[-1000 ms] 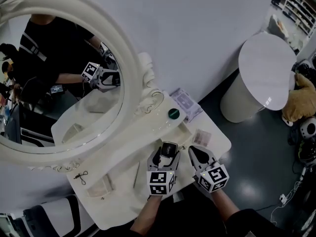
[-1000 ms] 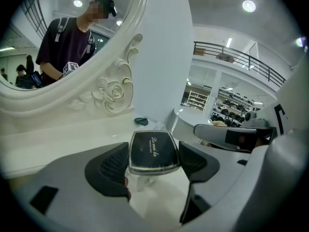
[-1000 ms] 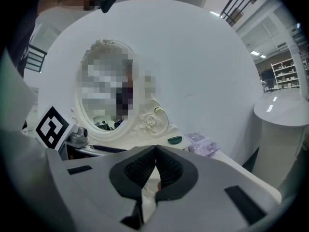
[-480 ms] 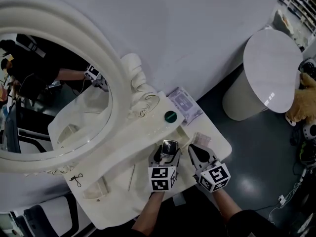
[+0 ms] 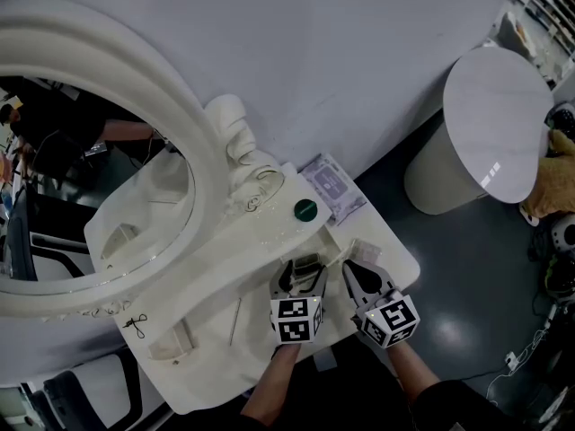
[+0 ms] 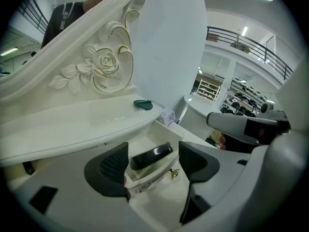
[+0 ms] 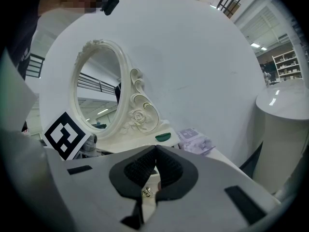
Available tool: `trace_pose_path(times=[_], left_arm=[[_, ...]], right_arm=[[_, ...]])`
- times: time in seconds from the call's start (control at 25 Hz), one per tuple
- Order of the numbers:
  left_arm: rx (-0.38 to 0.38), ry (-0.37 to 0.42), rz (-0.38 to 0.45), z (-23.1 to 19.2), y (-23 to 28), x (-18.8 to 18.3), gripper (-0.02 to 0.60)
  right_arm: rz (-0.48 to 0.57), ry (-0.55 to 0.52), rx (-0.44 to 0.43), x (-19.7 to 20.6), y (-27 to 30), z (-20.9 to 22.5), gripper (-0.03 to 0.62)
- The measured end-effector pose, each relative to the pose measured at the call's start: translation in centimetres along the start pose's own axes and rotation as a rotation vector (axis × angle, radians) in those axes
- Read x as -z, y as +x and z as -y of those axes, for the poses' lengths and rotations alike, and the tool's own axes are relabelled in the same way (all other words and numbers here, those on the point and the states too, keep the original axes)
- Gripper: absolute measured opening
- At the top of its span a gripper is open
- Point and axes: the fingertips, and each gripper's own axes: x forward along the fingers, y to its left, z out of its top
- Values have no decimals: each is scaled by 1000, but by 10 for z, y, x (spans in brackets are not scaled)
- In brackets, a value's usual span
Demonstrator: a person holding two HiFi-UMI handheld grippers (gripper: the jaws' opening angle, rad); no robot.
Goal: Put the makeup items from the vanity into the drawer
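A: Where does the black compact (image 6: 151, 157) lie against the left gripper (image 6: 153, 167)?

B: It is inside the small open drawer (image 6: 145, 179), just past the jaw tips. Its long axis runs left to right across the gap, with the right end tipped a little farther away. The jaws stand spread, and neither pad appears to touch it, so it looks to be lying free in the drawer. The brass knob (image 6: 173, 174) sits on the drawer front, just below it.

A: And the right gripper (image 7: 155, 152)?

B: Its jaws are pressed together with nothing between them. It hangs near the drawer's right side, and the knob shows just below its tips.

A: What is left on the vanity (image 5: 207, 330)?

B: A flat round green item (image 5: 305, 209) sits on the raised shelf (image 6: 72, 120) under the mirror. It is straight beyond the left gripper and higher than the drawer. That gripper is the nearer one and is open, so it seems the natural one to reach forward and up for it. A pale purple packet (image 5: 332, 187) lies by the wall, to the right of the green item.

A: Is there any writing?

B: The packet carries print, but it is too small to read. The compact shows no label. The cubes on the grippers bear only black-and-white square markers.
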Motion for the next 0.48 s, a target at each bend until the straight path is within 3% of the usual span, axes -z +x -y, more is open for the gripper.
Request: trace_pose_path(times=[0.48], left_arm=[[22, 12, 42, 1, -20, -6, 327]], right_arm=[[2, -8, -15, 0, -4, -15, 23]])
